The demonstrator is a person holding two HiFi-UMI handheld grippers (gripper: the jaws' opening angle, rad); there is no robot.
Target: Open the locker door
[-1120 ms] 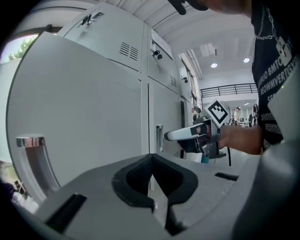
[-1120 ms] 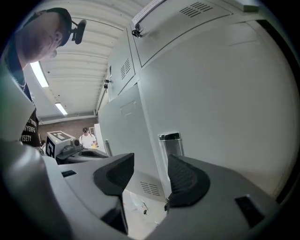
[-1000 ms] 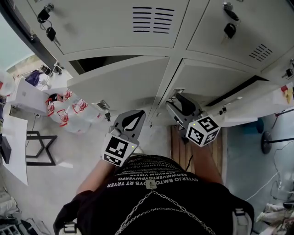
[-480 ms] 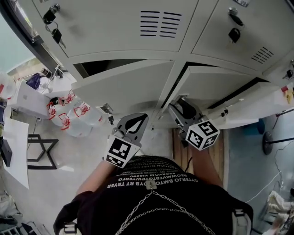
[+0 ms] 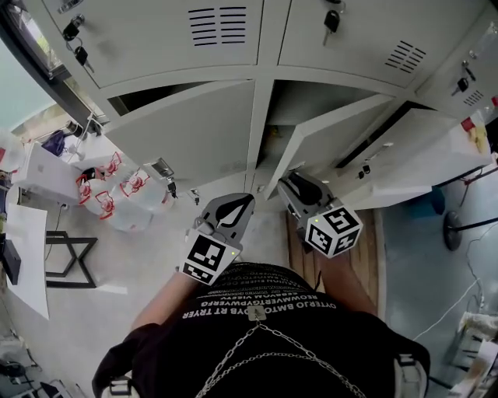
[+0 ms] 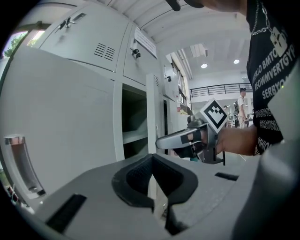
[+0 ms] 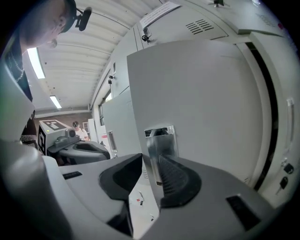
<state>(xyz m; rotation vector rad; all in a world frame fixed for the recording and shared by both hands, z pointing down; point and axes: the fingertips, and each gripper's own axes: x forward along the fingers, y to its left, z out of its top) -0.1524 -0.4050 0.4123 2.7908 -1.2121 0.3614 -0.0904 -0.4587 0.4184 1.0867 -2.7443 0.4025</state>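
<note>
Door [image 5: 336,138] stands wider than before; right gripper [image 5: 289,184] jaws have just been closing, and we pinch its edge to pull. Left gripper [image 5: 246,200] pressed together, idle.

Keys [image 5: 332,19] hang from an upper locker's lock. On the floor at left, white plastic bags with red print [image 5: 124,190] lie near a white tabletop [image 5: 27,256]. Wooden slats [image 5: 299,260] lie lower right.
</note>
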